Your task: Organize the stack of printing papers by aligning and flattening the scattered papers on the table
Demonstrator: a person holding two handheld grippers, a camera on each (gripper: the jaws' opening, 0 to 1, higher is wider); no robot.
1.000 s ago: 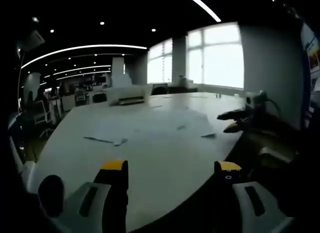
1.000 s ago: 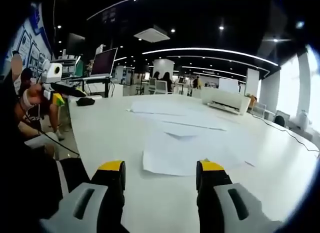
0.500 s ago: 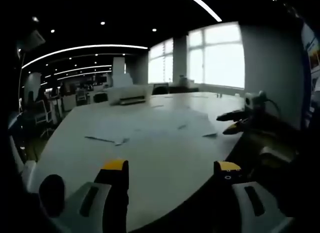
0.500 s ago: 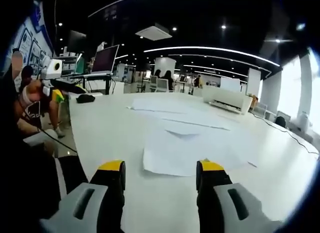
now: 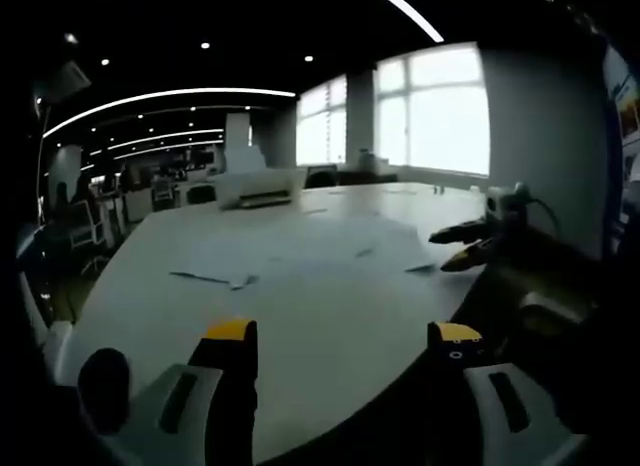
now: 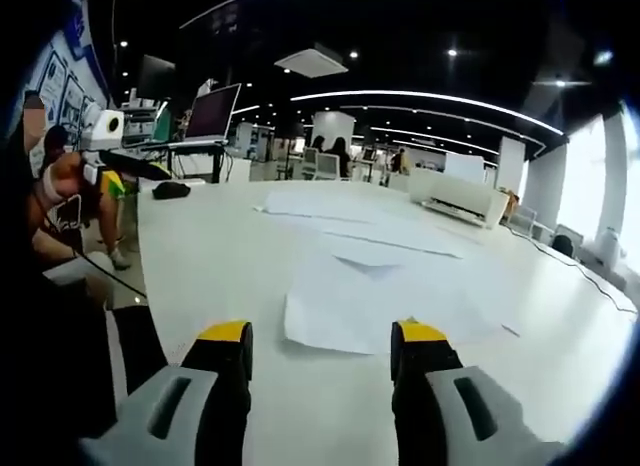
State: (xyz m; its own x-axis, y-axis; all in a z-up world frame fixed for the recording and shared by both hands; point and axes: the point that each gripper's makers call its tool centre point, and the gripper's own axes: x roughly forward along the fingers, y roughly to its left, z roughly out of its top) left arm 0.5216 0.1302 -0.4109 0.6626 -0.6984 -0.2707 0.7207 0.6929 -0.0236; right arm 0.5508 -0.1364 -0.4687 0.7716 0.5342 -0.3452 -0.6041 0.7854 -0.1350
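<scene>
Nothing looks tidied yet: the papers (image 6: 380, 286) lie scattered across the white desk (image 6: 200, 276), untouched. Both the left gripper (image 5: 345, 336) and right gripper (image 6: 320, 336) hover with jaws released.

White printing papers (image 6: 385, 286) lie scattered flat on the table (image 6: 210, 276), overlapping loosely, edges not aligned. In the left gripper view the papers (image 5: 300, 256) spread toward 12 o'clock, some corners slightly lifted.
</scene>
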